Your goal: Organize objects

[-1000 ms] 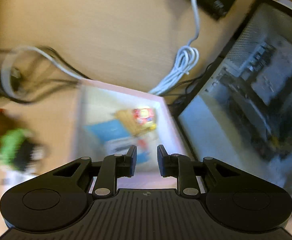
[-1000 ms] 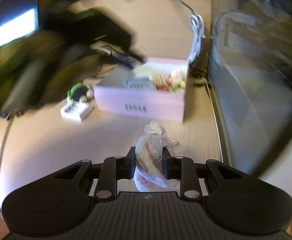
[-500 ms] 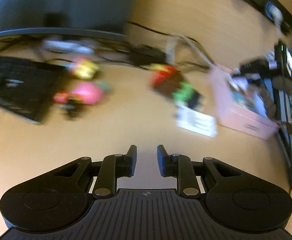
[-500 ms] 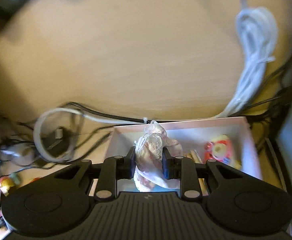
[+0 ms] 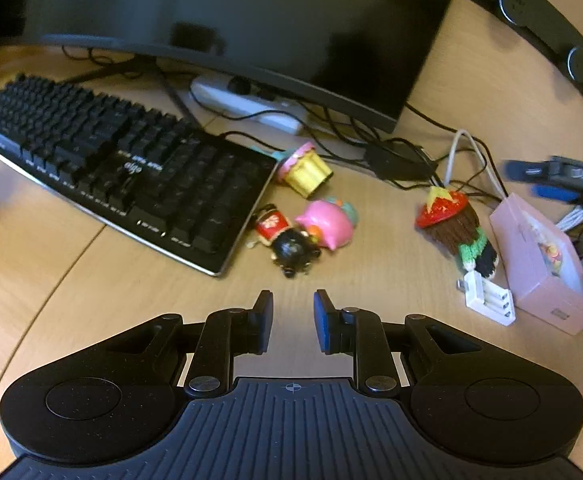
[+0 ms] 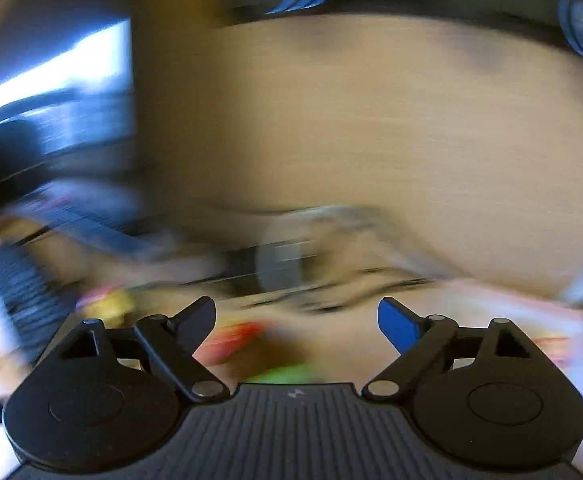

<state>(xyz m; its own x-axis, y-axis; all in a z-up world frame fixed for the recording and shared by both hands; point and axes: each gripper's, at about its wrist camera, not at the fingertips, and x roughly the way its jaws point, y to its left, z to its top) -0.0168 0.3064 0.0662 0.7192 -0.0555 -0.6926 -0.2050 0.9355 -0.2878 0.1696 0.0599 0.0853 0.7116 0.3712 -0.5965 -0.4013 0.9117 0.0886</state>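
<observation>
In the left wrist view my left gripper [image 5: 292, 309] is open and empty, low over the wooden desk. Ahead of it lie a black doll with a red dress [image 5: 287, 240], a pink pig toy [image 5: 327, 222] and a yellow cupcake toy [image 5: 305, 168]. To the right lie a knitted toy with a red hat [image 5: 455, 228], a white battery holder [image 5: 487, 296] and the pink box [image 5: 539, 272] with items inside. My right gripper [image 6: 296, 316] is wide open and empty; its view is heavily blurred, with the pink box's edge [image 6: 571, 344] at lower right.
A black keyboard [image 5: 119, 176] lies at left under a dark monitor [image 5: 231, 16]. A white power strip [image 5: 251, 104] and black cables [image 5: 399, 156] run behind the toys. A black soundbar [image 5: 539, 4] sits at the far right.
My right gripper has opened and let go of the white-pink netted bundle over the pink box, then swung away. My left gripper has swung left from the box toward the toys.
</observation>
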